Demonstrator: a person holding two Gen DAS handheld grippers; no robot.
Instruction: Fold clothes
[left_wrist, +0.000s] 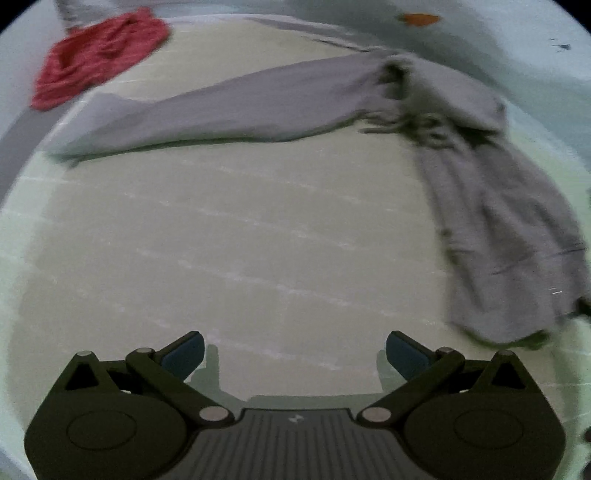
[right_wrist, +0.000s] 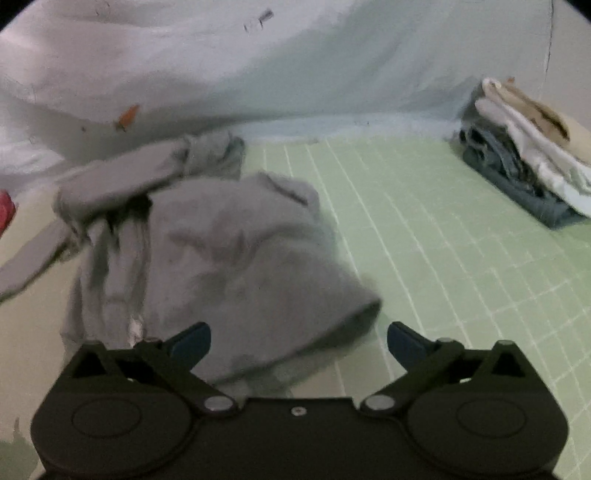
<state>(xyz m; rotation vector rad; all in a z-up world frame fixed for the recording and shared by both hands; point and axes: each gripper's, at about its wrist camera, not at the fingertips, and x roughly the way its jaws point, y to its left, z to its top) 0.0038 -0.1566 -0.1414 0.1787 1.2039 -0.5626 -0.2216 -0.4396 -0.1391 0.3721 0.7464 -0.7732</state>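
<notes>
A grey long-sleeved garment (left_wrist: 258, 99) lies crumpled on the pale green mat (left_wrist: 240, 240). One sleeve stretches left across the far part of the left wrist view and the body hangs down at the right (left_wrist: 509, 240). My left gripper (left_wrist: 295, 354) is open and empty above bare mat, well short of the garment. In the right wrist view the same garment (right_wrist: 229, 258) is bunched in front of my right gripper (right_wrist: 299, 345), which is open with its jaws over the garment's near edge, holding nothing.
A red garment (left_wrist: 99, 55) lies bunched at the far left. A stack of folded clothes (right_wrist: 528, 158) stands at the far right on the gridded mat (right_wrist: 443, 258). A white sheet (right_wrist: 221, 66) rises behind the mat.
</notes>
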